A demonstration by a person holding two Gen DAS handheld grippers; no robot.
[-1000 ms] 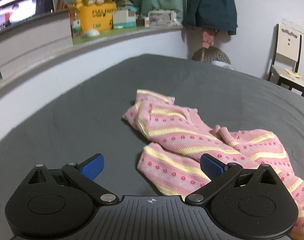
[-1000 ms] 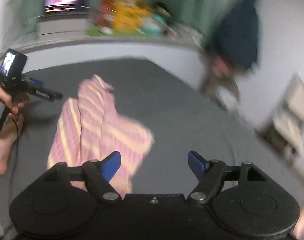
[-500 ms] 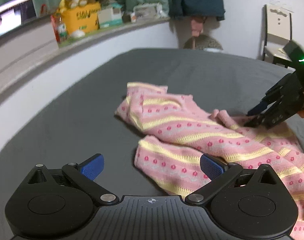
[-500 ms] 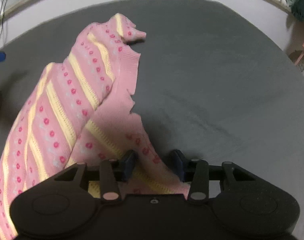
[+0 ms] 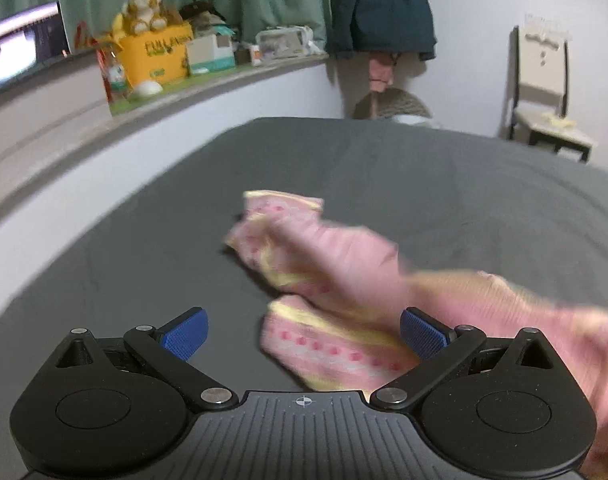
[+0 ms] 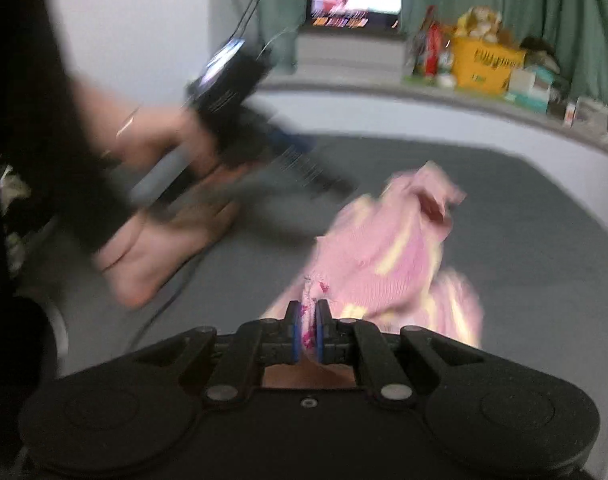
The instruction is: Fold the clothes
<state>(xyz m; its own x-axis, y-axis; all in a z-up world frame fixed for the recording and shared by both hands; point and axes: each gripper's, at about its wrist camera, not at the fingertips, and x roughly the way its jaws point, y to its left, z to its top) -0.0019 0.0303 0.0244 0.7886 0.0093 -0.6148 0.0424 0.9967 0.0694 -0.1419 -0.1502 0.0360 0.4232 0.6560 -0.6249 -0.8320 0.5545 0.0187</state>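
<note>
**Left wrist view: one gripper waits wide apart while the other pinches the pink sweater**

In the left wrist view, the left gripper has its two blue pads far apart. Nothing is between them but the gray bed. It hangs just above the bed, near the closest edge of the pink sweater. The sweater has yellow stripes and pink dots. It lies in a bumpy heap in the middle of the bed, and its right side looks smeared, as if it is being pulled that way.

In the right wrist view, the person's hand holds the left gripper on the left side, and a bare foot rests on the bed below it. The right gripper has its pads squeezed together on a small bit of the sweater's edge. The rest of the sweater hangs from that pinch, with the far part on the bed.

What could go wrong? The pinch holds only a thin bit of cloth. A quick tug could make the cloth slip out, and the sweater would drop back in a heap. The knit is soft and stretchy, so a hard pull from one corner could drag it crooked. The left gripper holds nothing, so the other side can flop or bunch up. Then the fold would come out messy. The foot is close too, and the sweater could catch on it.
</note>
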